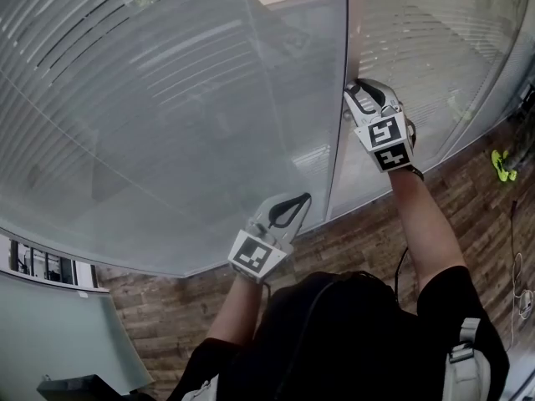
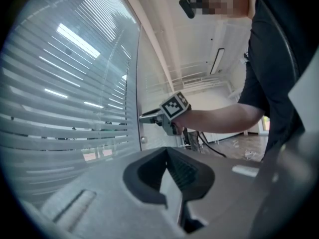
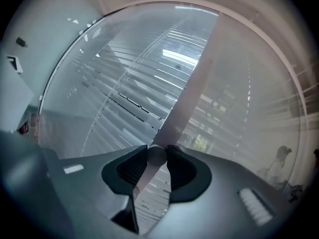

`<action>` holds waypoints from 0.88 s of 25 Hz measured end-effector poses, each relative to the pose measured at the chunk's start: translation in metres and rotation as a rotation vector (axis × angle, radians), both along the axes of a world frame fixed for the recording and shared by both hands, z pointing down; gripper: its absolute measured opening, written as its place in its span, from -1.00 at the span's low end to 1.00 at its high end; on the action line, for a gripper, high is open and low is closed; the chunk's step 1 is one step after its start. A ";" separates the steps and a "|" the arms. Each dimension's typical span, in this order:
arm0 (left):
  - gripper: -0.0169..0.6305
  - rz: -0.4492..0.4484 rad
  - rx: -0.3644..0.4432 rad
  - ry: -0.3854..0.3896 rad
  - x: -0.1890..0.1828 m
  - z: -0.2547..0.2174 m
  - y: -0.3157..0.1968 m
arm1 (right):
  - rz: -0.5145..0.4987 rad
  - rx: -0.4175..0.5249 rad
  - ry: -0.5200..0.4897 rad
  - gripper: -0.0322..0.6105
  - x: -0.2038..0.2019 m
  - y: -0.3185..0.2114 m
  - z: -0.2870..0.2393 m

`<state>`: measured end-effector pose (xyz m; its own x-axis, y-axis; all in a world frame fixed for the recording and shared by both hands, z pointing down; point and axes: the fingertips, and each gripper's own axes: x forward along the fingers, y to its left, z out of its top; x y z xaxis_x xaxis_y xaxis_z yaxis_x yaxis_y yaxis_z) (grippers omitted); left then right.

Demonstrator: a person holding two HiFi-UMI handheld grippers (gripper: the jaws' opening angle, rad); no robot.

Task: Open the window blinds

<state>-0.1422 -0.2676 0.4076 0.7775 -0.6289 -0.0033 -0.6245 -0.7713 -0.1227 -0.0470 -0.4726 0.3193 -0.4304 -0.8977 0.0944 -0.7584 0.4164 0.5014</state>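
One knob (image 3: pixel 156 156) clamped between right tongs (image 1: pixel 351 98) | left tongs (image 1: pixel 301 200) closed, well apart

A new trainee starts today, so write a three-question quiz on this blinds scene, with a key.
1. Multiple choice: what is the right gripper closed on?
A) a blind slat
B) a round knob on the window frame
C) a pull cord
2. True or false: the left gripper is holding a cord.
3. Fill in: the left gripper's jaws are ____ (open or shut).
Key: 1 B; 2 false; 3 shut.
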 end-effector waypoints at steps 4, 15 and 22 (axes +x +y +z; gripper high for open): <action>-0.94 0.004 -0.001 0.001 0.002 0.000 0.000 | 0.003 -0.048 -0.107 -0.50 0.001 -0.001 0.000; -0.93 0.015 -0.004 0.007 0.005 -0.001 0.002 | -0.013 -0.144 -0.327 -0.50 0.008 -0.007 0.004; -0.94 0.006 0.006 0.006 0.002 0.002 0.002 | -0.015 -0.198 -0.439 -0.50 0.008 -0.007 0.003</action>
